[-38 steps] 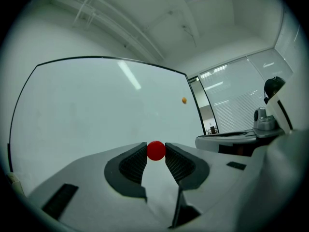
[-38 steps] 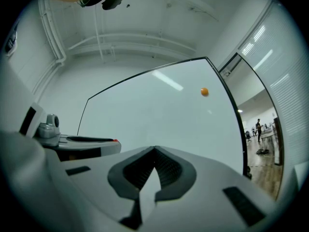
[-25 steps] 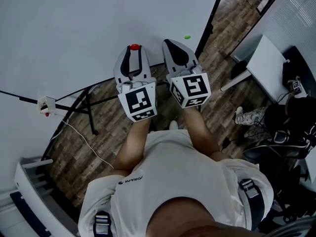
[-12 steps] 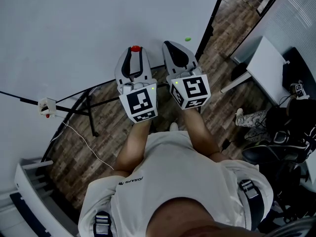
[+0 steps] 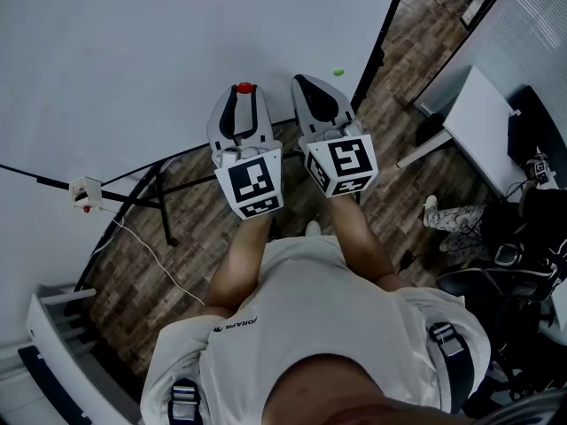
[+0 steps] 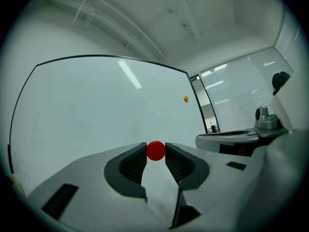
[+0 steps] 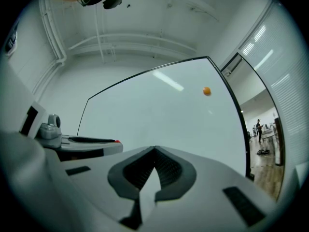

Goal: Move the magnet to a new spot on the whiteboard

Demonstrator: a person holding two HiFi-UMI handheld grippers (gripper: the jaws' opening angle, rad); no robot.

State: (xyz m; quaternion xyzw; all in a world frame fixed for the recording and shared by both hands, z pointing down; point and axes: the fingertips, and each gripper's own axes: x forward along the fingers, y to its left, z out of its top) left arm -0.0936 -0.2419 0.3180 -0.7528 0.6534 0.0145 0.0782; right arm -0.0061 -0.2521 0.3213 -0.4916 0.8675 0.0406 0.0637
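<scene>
- One red magnet (image 6: 155, 150), small and rounded, sits pinched between the pad tips of the left gripper (image 5: 242, 90). It is low against the whiteboard (image 6: 96, 110), near its bottom edge. Whether it touches the board face or hangs just off it cannot be told.
- Both left jaws are clamped on opposite sides of the magnet, with only their very tips on it.
- Empty and clenched, the right gripper (image 7: 153, 152) has its jaws meeting tip to tip. It is held just beside the left one, in front of the whiteboard's lower edge.
- Handling, as a judgement: the magnet looks light, hard and stiff, so squeezing should not hurt it. Its glossy curved surface is likely slippery, and a tip-only hold could let it pop out.
- Best hold is probably across its widest part, pads square to its sides and seated a little deeper on the ribbed faces.
- Pull toward the whiteboard is the main load. Tilting or sliding it off should be easier than a straight tug, and it may snap on when brought close.
- Higher up the whiteboard, toward its right edge, a small dot (image 7: 206, 91) sticks, probably a second magnet. The new spot should be well apart from it.
</scene>
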